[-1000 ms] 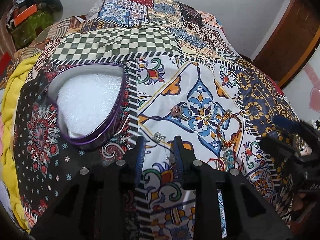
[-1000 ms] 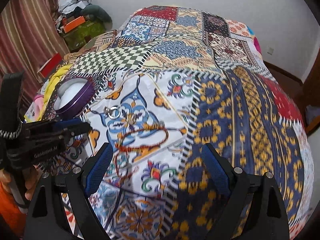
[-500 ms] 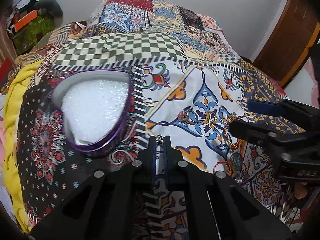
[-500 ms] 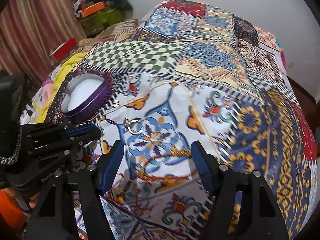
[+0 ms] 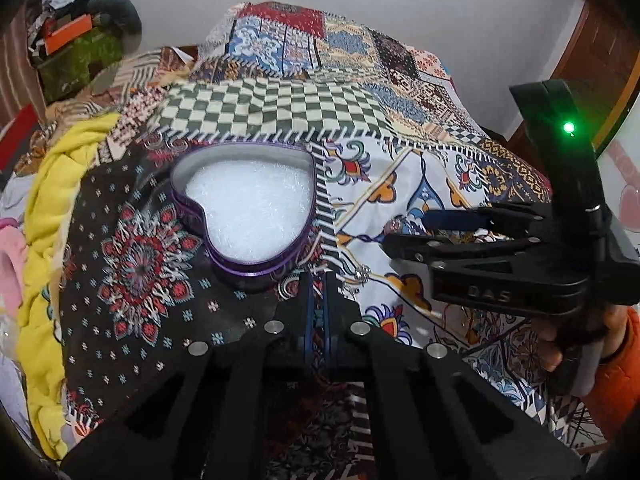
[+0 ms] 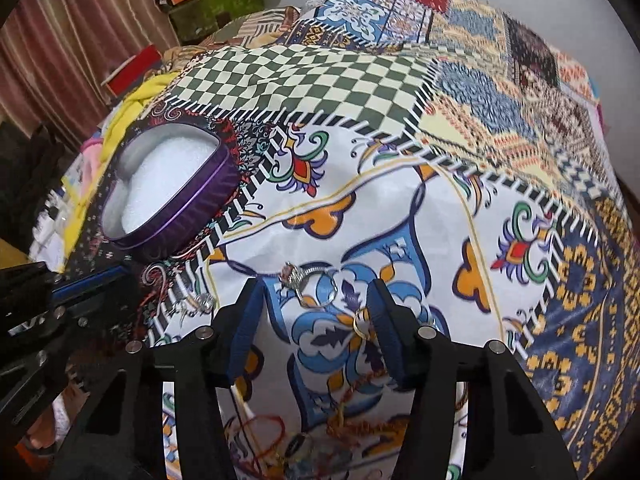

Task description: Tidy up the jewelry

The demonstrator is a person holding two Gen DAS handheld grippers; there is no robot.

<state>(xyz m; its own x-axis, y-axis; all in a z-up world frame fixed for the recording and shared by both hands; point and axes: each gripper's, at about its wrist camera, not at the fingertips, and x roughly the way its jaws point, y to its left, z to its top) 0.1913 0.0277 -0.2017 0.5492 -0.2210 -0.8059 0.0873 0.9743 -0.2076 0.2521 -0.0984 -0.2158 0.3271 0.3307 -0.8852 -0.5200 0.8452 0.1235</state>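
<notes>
The left hand-held gripper, nearly closed on nothing visible, is nearing the heart-shaped tin ahead, while the open right hand-held gripper is straddling the stone ring, needing centred closure.

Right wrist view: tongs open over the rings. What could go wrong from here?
The right tongs straddle both the silver pink-stone ring and the thin gold ring; closing may pinch both or flick one away. The left tongs look shut, yet the small silver piece lies beside them: possibly a missed grasp.
</notes>
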